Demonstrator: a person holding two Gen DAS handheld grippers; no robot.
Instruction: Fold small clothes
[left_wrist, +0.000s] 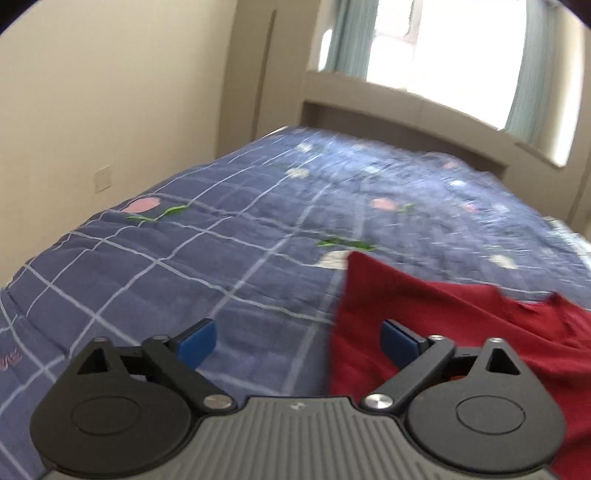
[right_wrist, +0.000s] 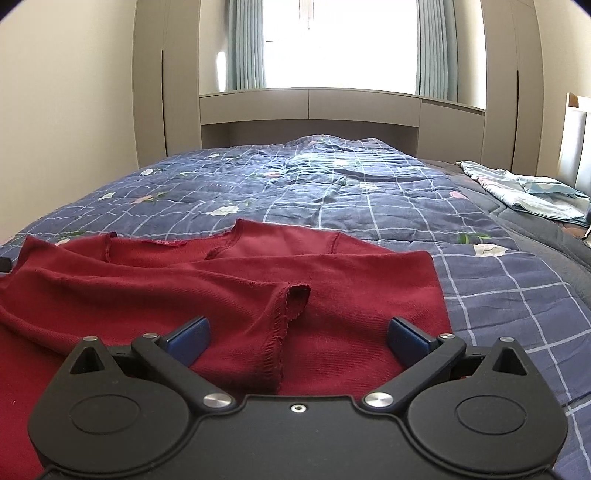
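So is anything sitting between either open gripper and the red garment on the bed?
Nothing visible. The right gripper is open directly over the red garment, its sleeve cuff between the pads. The left gripper is open at the garment's edge, with only bare quilt around it.

This is a bedroom in a home. A big bed (right_wrist: 332, 192) fills most of the room, with a blue checked quilt (right_wrist: 480, 288) that has little flowers on it. Behind the bed is a bright window (right_wrist: 340, 40) with pale blue curtains (right_wrist: 245, 40). Tall cream cupboards (right_wrist: 155, 81) stand beside it. A folded light blue sheet (right_wrist: 524, 192) lies at the side of the bed.
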